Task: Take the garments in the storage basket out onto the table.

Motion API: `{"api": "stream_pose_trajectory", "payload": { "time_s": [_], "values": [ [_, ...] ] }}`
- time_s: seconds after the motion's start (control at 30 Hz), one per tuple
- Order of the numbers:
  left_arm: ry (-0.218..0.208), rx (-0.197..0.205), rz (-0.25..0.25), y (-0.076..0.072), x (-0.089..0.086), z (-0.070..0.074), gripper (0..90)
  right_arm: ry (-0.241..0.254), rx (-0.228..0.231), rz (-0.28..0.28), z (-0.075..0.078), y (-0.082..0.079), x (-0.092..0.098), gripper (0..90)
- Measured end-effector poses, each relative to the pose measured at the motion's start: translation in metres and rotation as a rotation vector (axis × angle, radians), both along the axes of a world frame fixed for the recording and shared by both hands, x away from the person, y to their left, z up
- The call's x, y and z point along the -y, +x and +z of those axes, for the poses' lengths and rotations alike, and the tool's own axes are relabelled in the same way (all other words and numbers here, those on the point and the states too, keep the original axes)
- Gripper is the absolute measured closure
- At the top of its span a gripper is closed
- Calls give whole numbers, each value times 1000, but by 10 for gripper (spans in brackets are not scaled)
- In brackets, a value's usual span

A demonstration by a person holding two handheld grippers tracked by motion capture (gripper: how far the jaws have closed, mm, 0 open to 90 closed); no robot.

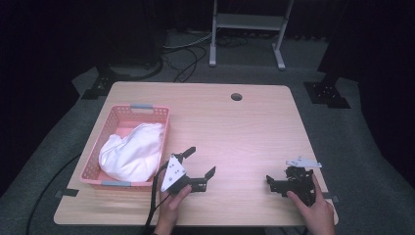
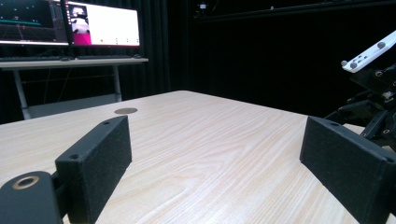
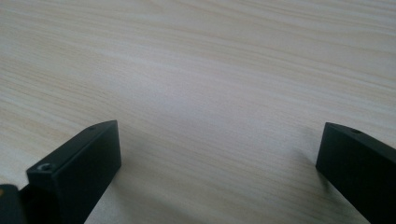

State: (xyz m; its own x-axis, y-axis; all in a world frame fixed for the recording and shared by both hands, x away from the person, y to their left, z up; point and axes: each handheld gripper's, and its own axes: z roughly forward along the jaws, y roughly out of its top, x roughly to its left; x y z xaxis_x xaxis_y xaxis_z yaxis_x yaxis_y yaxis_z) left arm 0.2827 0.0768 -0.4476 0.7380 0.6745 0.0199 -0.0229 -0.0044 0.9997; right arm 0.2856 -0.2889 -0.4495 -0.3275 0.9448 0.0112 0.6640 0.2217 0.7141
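My left gripper (image 1: pixel 199 162) rests on the worktop (image 1: pixel 244 127), fingers open and empty, beside the basket (image 1: pixel 93 161) holding the white cloth (image 1: pixel 129 152). Right gripper (image 1: pixel 274 182) likewise open. I should approach the cloth from above.

A dark lab: monitors (image 2: pixel 70 22) on a desk (image 2: pixel 70 60), black curtains.

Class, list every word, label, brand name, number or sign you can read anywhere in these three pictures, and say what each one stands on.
No text can be read in these pictures.
Monitor screens: show a white window and graph lines; any writing is too small and blurred to read.
Pink basket, left gripper, right gripper: no label shows.
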Motion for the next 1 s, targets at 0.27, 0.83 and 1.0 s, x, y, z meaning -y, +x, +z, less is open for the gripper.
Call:
{"api": "stream_pose_trajectory", "payload": {
  "time_s": [0.27, 0.83, 1.0],
  "values": [
    [-7, -15, -13, 2, 2, 0, 85, 1, -1, 3, 0, 0, 0, 0],
    [-29, -40, -25, 1, 4, 15, 85, 1, -1, 3, 0, 0, 0, 0],
    [-29, -46, -52, -2, 7, 24, 85, 1, -1, 1, 0, 0, 0, 0]
  ]
}}
